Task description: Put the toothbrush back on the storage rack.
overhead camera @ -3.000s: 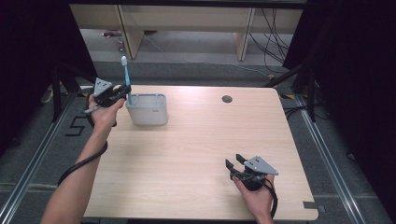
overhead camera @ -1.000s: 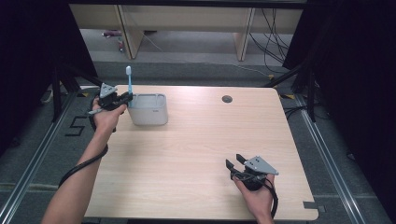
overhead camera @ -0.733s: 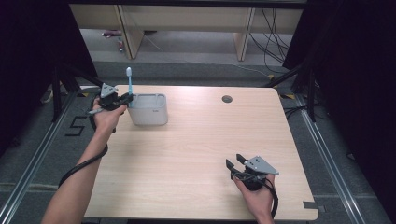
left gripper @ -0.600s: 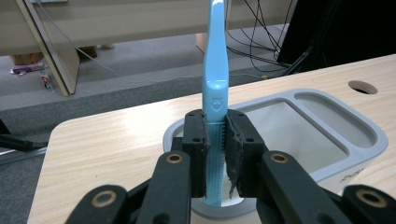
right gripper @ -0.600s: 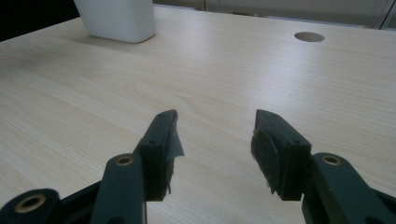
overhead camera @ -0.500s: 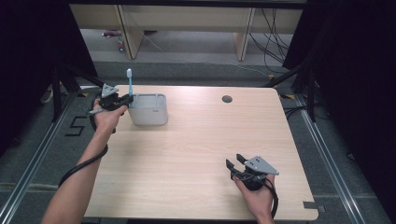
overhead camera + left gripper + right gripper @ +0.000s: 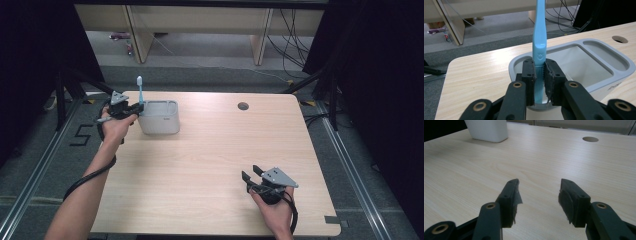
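A light blue toothbrush (image 7: 540, 32) stands upright, its handle clamped between the pads of my left gripper (image 7: 539, 71), which is shut on it. Its lower end hangs over the near compartment of a grey two-compartment holder (image 7: 621, 60). In the high view the toothbrush (image 7: 140, 89) rises at the left edge of the holder (image 7: 160, 122), with the left gripper (image 7: 134, 107) beside it. My right gripper (image 7: 251, 177) rests near the table's front right with its jaws apart; in the right gripper view it (image 7: 539, 193) is open, with only bare wood between the fingers.
The light wooden table (image 7: 210, 150) has a round cable hole (image 7: 243, 106) at the back right. Beyond the far edge are desk legs and cables on the floor. A metal rail runs along each side of the table.
Three seconds ago the left gripper held the toothbrush a little further left of the holder; it has shifted slightly right to the holder's edge. The right gripper has not moved.
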{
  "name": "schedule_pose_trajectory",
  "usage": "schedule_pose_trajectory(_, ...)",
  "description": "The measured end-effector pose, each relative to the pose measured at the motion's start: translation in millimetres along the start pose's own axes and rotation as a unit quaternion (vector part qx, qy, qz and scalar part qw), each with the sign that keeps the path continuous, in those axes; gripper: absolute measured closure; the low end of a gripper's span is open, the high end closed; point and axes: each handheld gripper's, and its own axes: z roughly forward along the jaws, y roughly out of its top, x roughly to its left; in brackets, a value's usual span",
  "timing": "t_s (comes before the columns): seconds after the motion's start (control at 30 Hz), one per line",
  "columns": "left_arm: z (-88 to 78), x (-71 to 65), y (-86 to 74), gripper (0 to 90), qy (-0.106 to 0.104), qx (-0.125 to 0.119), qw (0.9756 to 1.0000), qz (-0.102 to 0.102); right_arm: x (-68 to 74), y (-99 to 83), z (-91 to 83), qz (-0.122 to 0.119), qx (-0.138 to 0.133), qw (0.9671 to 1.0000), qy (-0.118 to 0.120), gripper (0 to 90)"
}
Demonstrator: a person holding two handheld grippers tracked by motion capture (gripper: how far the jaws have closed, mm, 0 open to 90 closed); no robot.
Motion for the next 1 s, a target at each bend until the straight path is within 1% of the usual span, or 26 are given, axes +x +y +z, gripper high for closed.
schedule_pose_trajectory(0.13, 0.7, -0.4, -0.4, 78.1, -0.001, 0.004, 1.0, -0.001, 0.2, 0.1, 0.0, 0.0, 0.0, 1.0, 0.0, 50.5)
schedule_pose_trajectory(0.2, 0.7, -0.5, -0.7, 78.1, 0.001, 0.006, 1.0, -0.002, 0.2, -0.5, 1.2, 0.001, -0.006, 1.0, 0.002, 50.5)
schedule_pose_trajectory(0.23, 1.1, -0.5, -1.0, 78.1, 0.0, 0.004, 1.0, -0.002, -0.4, -0.5, 1.0, -0.005, -0.008, 1.0, -0.001, 50.5)
schedule_pose_trajectory(0.27, 1.1, -0.5, -1.1, 78.1, 0.001, 0.004, 1.0, -0.003, 0.3, -0.6, 1.4, 0.001, -0.007, 1.0, 0.002, 50.5)
schedule_pose_trajectory(0.3, 1.1, -0.5, -1.1, 78.0, 0.001, 0.004, 1.0, -0.002, -0.1, -0.4, 0.9, -0.004, -0.007, 1.0, -0.001, 50.5)
schedule_pose_trajectory(0.33, 1.1, -0.5, -1.1, 78.0, 0.001, 0.004, 1.0, -0.002, 0.4, -0.4, 1.2, 0.001, -0.006, 1.0, 0.002, 50.5)
schedule_pose_trajectory(0.4, 0.8, -0.5, -0.8, 78.0, 0.002, 0.007, 1.0, -0.002, 0.2, 0.1, -0.1, 0.0, 0.0, 1.0, 0.001, 50.5)
schedule_pose_trajectory(0.6, 0.3, -0.1, -1.4, 77.9, 0.0, 0.006, 1.0, -0.005, 0.2, 0.0, 0.0, 0.0, 0.0, 1.0, 0.0, 50.5)
schedule_pose_trajectory(0.7, -1.2, 0.2, -2.2, 76.9, 0.001, 0.004, 1.0, -0.009, 0.7, 0.4, -0.5, 0.005, 0.0, 1.0, 0.002, 50.5)
schedule_pose_trajectory(0.8, -4.3, 0.3, -2.8, 73.2, 0.0, -0.001, 0.9999, -0.014, 0.7, 0.4, -0.6, 0.006, 0.0, 1.0, 0.002, 50.5)
schedule_pose_trajectory(0.83, -5.8, 0.4, -2.8, 71.5, 0.0, -0.003, 0.9998, -0.018, 1.0, 0.1, 0.1, 0.009, -0.005, 1.0, 0.001, 50.5)
schedule_pose_trajectory(0.9, -7.2, 0.5, -2.8, 65.5, 0.001, -0.006, 0.9998, -0.02, 0.8, 0.1, 0.3, 0.009, -0.006, 0.9999, 0.002, 50.5)
schedule_pose_trajectory(0.93, -10.8, 0.8, -2.9, 62.3, 0.004, -0.012, 0.9996, -0.025, -1.1, 0.2, 0.2, -0.005, -0.01, 0.9999, -0.005, 50.5)
schedule_pose_trajectory(1.0, -12.9, 0.8, -3.1, 57.7, 0.005, -0.015, 0.9995, -0.027, -1.0, 0.1, 0.2, -0.005, -0.01, 0.9999, -0.005, 50.5)
